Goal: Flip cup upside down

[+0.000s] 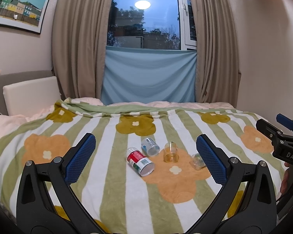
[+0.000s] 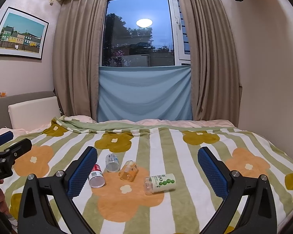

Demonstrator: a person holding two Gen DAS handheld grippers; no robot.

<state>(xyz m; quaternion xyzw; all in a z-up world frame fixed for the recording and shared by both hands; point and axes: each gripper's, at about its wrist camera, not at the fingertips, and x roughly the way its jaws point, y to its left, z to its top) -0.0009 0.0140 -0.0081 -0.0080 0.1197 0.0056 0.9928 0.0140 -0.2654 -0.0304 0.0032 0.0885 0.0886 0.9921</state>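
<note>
Several small plastic cups lie on a flowered blanket point(image 1: 166, 204). A red-labelled cup point(image 1: 139, 162) lies on its side, also in the right wrist view point(image 2: 96, 177). A blue-labelled cup point(image 1: 150, 146) point(image 2: 112, 162) lies on its side. An amber cup point(image 1: 171, 152) looks upside down in the left view and tilted in the right view point(image 2: 128, 170). A green-labelled cup point(image 2: 160, 183) lies on its side, partly hidden by my left finger point(image 1: 197, 160). My left gripper point(image 1: 145, 161) is open and empty above the cups. My right gripper point(image 2: 147, 172) is open and empty.
The blanket point(image 2: 138, 210) covers a bed with a white pillow point(image 1: 31, 95) at the back left. Curtains and a window with a blue cloth point(image 1: 148, 76) stand behind. Walls close both sides. The right gripper shows at the left view's right edge point(image 1: 283, 142).
</note>
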